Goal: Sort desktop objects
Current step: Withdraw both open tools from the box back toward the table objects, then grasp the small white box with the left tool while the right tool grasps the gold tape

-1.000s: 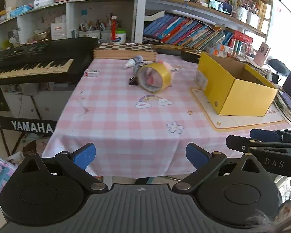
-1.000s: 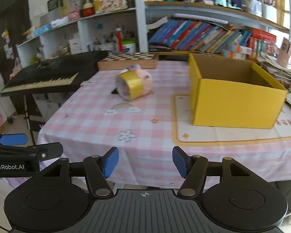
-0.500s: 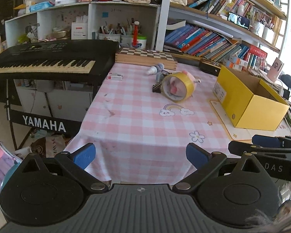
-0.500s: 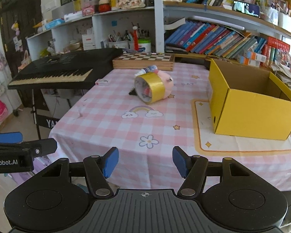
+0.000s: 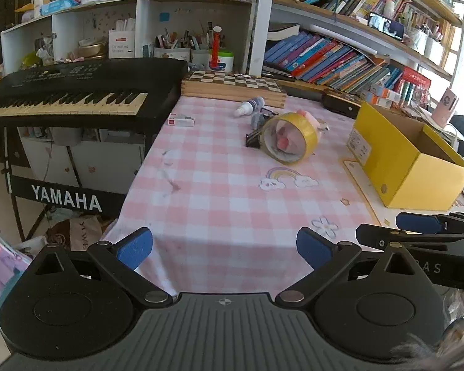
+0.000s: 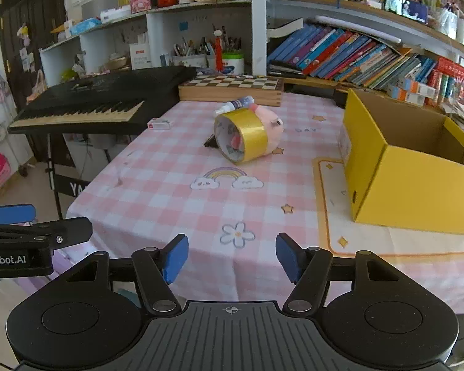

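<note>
Facing you: open yellow cardboard box (image 6: 411, 173), visible interior bare, on pink-checked counter (image 6: 176, 198); yellow tape roll (image 6: 241, 134) well apart. Left claw (image 5: 224, 249) wide, right claw (image 6: 230, 258) narrower, both holding nothing.

Black left gripper (image 5: 224, 249), blue pads (image 5: 134, 247), silver screws, "GenRobot.AI" lettering

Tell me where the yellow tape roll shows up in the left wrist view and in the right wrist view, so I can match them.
Left wrist view: the yellow tape roll stands on edge right of centre, upper middle, on the pink checked cloth.
Right wrist view: the roll sits near centre, upper middle.
Shared landmark: the yellow box lies to its right in both views.
</note>
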A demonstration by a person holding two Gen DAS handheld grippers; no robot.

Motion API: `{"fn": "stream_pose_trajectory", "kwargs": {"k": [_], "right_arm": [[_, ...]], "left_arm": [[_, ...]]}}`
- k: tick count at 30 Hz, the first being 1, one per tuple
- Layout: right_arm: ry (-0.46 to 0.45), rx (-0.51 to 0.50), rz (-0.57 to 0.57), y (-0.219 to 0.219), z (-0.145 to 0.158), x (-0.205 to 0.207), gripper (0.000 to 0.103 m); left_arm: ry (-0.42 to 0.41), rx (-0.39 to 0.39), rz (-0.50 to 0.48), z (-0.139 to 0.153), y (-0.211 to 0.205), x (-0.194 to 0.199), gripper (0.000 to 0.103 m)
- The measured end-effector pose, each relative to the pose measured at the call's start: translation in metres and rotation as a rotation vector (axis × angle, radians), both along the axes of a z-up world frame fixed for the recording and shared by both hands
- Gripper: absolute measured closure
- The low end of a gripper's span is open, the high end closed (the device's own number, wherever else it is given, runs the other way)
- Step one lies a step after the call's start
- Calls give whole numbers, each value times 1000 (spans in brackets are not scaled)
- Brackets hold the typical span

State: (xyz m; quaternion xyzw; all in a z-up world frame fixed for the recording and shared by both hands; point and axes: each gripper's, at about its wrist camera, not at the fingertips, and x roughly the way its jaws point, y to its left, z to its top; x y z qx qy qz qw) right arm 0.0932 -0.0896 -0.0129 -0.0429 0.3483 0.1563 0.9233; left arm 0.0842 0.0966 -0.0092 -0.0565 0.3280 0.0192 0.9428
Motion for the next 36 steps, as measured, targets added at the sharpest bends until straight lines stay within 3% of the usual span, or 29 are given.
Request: {"fn": "stream_pose_trajectory", "kwargs": {"k": [15,36], "right_arm": [[3,-19,22,6,-5,71,29],[66,-31,95,21,-23,176,27]], "left_arm": [[11,-16,30,-1,4,76,3],[56,3,128,-4,9,147,3]]}}
